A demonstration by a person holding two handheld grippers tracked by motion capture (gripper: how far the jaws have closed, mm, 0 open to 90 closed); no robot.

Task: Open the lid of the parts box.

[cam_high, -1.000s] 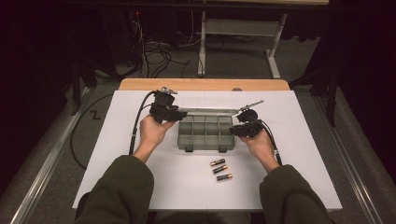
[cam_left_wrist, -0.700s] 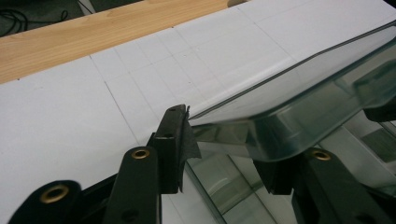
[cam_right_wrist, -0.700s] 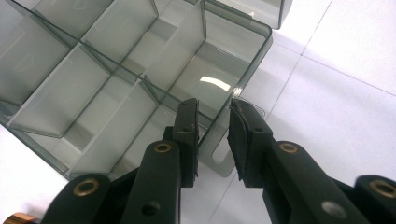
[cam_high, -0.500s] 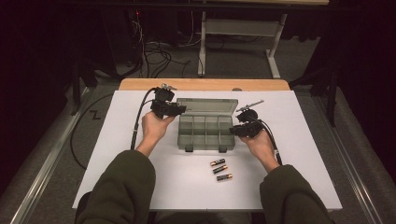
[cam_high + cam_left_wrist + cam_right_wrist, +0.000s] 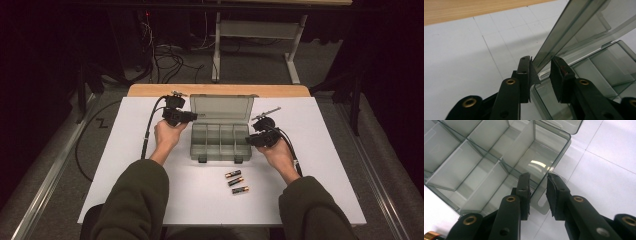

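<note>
Beside three batteries [image 5: 236, 182], both tongs narrowly straddle the organizer box [image 5: 221, 141], lid [image 5: 220, 107] upright.

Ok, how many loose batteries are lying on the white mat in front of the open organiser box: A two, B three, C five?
B: three batteries lie in a short column on the mat, just in front of the organiser box.

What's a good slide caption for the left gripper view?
Left gripper straddles the edge of the raised lid of a clear compartment box on the white table.
</note>
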